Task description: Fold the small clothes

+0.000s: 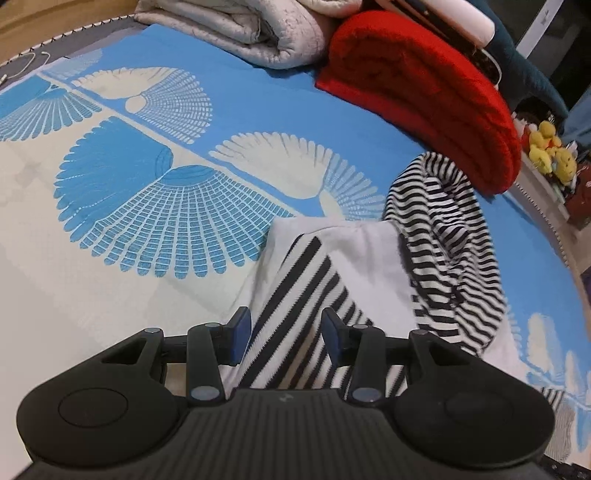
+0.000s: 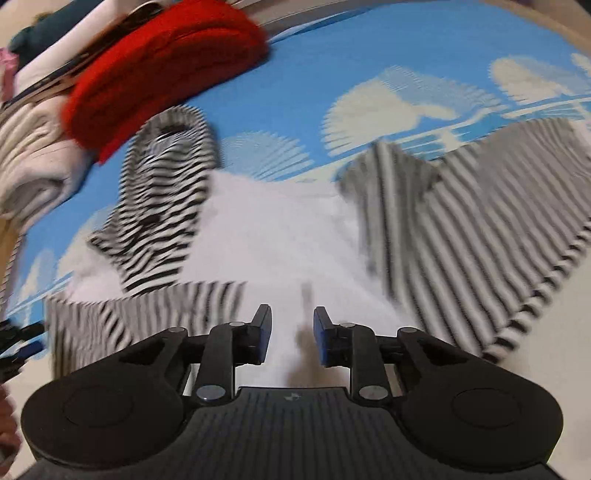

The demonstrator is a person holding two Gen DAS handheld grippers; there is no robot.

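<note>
On the bed (image 1: 229, 88), spread with a blue and cream fan-pattern cover, I list the following.

Left hand-held gripper (image 1: 286, 338): I see its jaws standing apart, a fold of striped cloth lying between the blue pads (image 1: 240, 334); whether the pads press on it I cannot tell.

Right hand-held gripper (image 2: 291, 338): I see its jaws parted over plain white cloth, pads clear of it, nothing held. This view is blurred.

Garment (image 1: 365, 258): one small black-and-white striped piece with a white panel, lying crumpled on the cover just ahead of both grippers. Its hood (image 1: 443, 229) is bunched toward the red blanket; in the right view a striped part (image 2: 480, 236) spreads out to the right.

Red blanket (image 1: 424, 92): folded, beyond the hood, near it.

Grey quilt (image 1: 236, 29): folded, at the far edge, beside the red blanket.

Yellow plush toys (image 1: 550, 151): off the bed, far right.
</note>
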